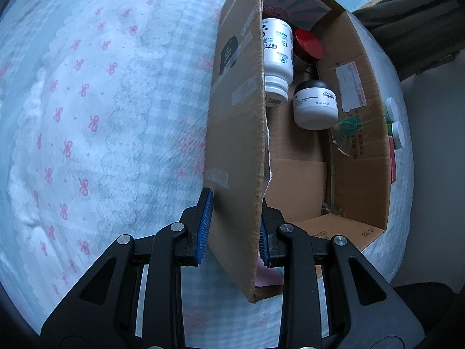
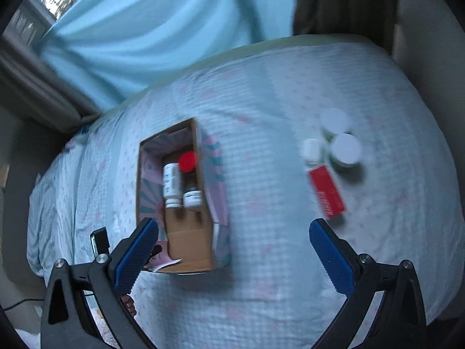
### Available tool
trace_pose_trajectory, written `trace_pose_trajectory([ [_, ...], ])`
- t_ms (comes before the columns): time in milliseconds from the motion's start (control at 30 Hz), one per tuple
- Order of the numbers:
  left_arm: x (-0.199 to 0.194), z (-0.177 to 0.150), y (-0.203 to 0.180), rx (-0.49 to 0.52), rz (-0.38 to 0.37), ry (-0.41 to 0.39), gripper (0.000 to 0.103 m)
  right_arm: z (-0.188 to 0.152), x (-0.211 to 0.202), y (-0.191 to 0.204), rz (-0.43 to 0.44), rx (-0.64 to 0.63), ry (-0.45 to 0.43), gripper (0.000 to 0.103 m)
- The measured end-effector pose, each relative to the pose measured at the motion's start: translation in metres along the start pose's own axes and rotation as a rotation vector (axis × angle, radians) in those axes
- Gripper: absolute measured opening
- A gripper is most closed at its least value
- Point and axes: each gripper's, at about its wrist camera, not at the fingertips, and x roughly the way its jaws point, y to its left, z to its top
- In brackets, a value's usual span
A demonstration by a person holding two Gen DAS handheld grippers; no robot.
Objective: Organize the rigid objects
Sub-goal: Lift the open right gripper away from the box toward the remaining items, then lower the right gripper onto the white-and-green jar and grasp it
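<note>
A cardboard box (image 1: 360,157) lies open on the bed. Inside are a tall white bottle (image 1: 277,61), a small white jar with a black lid (image 1: 315,106) and a red-capped bottle (image 1: 309,43). My left gripper (image 1: 234,226) is shut on the box's upright side flap (image 1: 235,145). In the right wrist view the box (image 2: 189,241) is left of centre, with the white bottle (image 2: 172,184) and red cap (image 2: 187,161) inside. My right gripper (image 2: 232,250) is open and empty, high above the bed. A red packet (image 2: 327,193) and several white-lidded jars (image 2: 345,148) lie to the right.
The bed has a pale blue checked cover with pink bows (image 1: 87,116). A blue curtain (image 2: 162,29) hangs behind the bed. Two white-lidded jars (image 1: 396,133) show past the box's far wall in the left wrist view. The bed's right edge (image 1: 407,174) is close.
</note>
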Motion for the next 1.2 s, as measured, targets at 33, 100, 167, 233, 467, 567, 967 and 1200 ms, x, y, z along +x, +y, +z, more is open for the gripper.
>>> trace_pose_trajectory([
  [33, 0.000, -0.001, 0.000, -0.002, 0.003, -0.002, 0.024, -0.003, -0.009, -0.011, -0.001, 0.013, -0.018, 0.103],
  [100, 0.000, -0.002, -0.002, -0.005, 0.014, -0.007, 0.024, -0.006, -0.021, -0.028, -0.017, 0.027, -0.038, 0.103],
  [167, 0.000, -0.003, -0.003, -0.013, 0.022, -0.012, 0.024, -0.008, -0.029, -0.041, -0.033, 0.028, -0.044, 0.103],
  [233, -0.001, -0.004, -0.005, -0.021, 0.028, -0.016, 0.024, -0.011, -0.034, -0.056, -0.042, 0.041, -0.048, 0.103],
  [467, -0.002, -0.007, -0.007, -0.057, 0.050, -0.041, 0.024, -0.024, -0.043, -0.113, -0.049, 0.074, -0.059, 0.103],
  [567, -0.003, -0.009, -0.006, -0.078, 0.053, -0.053, 0.024, -0.029, -0.035, -0.131, -0.054, 0.067, -0.048, 0.103],
  [967, -0.007, -0.018, -0.005, -0.113, 0.073, -0.087, 0.025, -0.018, 0.045, -0.189, -0.013, 0.025, -0.026, 0.103],
  [1200, -0.007, -0.020, -0.008, -0.124, 0.087, -0.102, 0.024, 0.021, 0.116, -0.213, 0.003, 0.018, -0.051, 0.101],
])
